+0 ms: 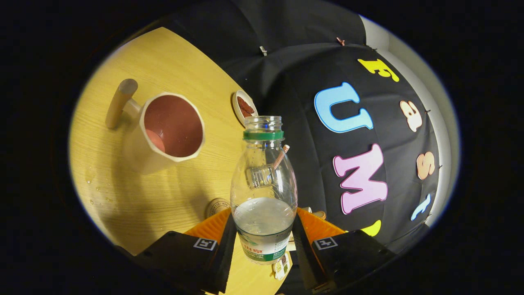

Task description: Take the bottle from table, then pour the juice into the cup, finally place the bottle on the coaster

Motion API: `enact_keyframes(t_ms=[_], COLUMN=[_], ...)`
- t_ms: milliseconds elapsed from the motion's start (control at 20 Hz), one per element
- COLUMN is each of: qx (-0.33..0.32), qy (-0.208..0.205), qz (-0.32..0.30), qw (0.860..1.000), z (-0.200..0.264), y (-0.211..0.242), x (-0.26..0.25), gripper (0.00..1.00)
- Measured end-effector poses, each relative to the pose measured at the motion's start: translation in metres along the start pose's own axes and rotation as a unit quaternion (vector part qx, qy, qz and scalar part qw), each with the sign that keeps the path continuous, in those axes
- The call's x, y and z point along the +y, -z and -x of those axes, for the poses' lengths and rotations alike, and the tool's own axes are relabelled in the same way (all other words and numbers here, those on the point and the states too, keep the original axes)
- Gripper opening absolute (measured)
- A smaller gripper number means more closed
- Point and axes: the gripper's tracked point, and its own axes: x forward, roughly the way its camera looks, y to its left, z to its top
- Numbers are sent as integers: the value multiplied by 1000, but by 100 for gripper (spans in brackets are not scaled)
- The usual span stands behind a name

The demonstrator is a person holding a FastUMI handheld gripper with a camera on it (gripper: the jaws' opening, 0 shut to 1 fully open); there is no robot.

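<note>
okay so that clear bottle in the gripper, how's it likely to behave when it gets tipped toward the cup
The bottle, clamped between both fingers, looks like thin plastic, so it may flex. It's uncapped and under half full, so probably light, and liquid will shift fast toward the open mouth.

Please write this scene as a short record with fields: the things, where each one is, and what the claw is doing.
claw: shut on the bottle, one finger on each side of its lower part
bottle: clear plastic, no cap, green ring at the neck, partly filled with liquid, lifted above the table
cup: pale, with a handle, reddish inside, beyond the fingers to the left
small dish: beyond the bottle, near the table's far edge
coaster: round, just ahead of the left finger
table: light wood, some drops near the cup
</note>
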Motion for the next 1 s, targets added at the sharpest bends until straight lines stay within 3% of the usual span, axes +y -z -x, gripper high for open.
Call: enact_keyframes(t_ms=[1000], qx=[-3], qy=[-22], qz=[162], qw=[987], z=[-9], y=[-4], x=[0], gripper=[70])
